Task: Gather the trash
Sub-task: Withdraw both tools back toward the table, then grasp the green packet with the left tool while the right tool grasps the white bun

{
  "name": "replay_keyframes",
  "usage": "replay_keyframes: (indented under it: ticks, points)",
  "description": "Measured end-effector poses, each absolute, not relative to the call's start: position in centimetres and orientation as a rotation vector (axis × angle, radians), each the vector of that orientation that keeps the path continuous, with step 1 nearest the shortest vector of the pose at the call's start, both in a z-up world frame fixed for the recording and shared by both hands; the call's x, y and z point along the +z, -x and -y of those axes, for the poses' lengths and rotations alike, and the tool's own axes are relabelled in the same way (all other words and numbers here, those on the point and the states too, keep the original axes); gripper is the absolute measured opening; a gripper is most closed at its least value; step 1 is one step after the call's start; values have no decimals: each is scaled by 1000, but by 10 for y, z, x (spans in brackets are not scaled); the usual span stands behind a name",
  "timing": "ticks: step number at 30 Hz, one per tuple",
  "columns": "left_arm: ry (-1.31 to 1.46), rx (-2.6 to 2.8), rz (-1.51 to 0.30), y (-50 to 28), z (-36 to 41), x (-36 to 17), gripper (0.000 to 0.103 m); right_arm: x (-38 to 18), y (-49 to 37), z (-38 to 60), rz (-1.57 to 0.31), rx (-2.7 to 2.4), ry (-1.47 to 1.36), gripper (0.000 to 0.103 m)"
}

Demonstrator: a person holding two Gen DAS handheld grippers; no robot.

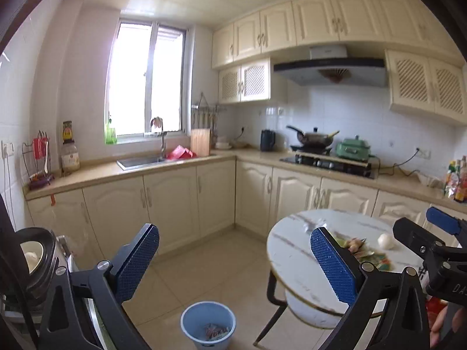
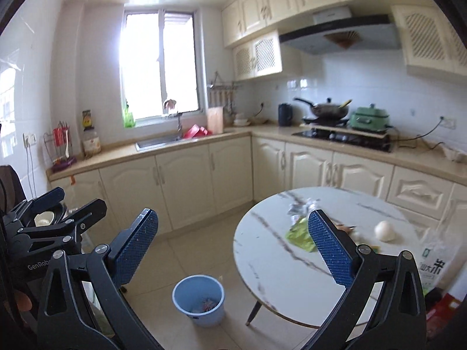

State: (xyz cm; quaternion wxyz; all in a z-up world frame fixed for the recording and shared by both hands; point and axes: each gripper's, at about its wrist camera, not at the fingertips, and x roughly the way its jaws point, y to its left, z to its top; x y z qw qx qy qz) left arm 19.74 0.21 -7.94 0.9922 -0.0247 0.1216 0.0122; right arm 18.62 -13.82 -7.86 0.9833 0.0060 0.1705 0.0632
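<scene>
A blue bin [image 1: 207, 325] stands on the floor with a wrapper inside; it also shows in the right wrist view [image 2: 199, 299]. A round marble table [image 1: 294, 259] [image 2: 277, 265] holds trash: a green wrapper [image 2: 300, 234], a crumpled silver wrapper [image 2: 302, 206], a white crumpled ball [image 1: 385, 240] [image 2: 384, 231] and colourful scraps [image 1: 376, 258]. My left gripper [image 1: 235, 262] is open and empty, above the floor left of the table. My right gripper [image 2: 233, 250] is open and empty, above the bin and table edge. Each gripper shows at the other view's edge.
Cream cabinets and a counter run along the back with a sink [image 1: 140, 162], a stove with a wok [image 1: 315, 138] and a green cooker [image 1: 351, 148]. A rice bag [image 2: 435, 265] stands right of the table. An appliance [image 1: 32, 256] sits at the left.
</scene>
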Motion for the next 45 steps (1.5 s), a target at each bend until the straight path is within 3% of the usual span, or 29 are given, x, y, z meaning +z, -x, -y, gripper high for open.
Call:
replay_keyframes:
  ticks: [7, 15, 34, 45]
  points:
    - [15, 8, -133, -80, -2, -103, 102, -40, -134, 159, -240, 81, -17, 103]
    - [3, 7, -101, -41, 17, -144, 102, -28, -117, 163, -198, 60, -19, 103]
    - [4, -5, -170, -101, 29, -117, 102, -47, -131, 193, -235, 7, -50, 103]
    - [4, -150, -398, -224, 75, -136, 102, -109, -174, 297, -389, -205, -164, 103]
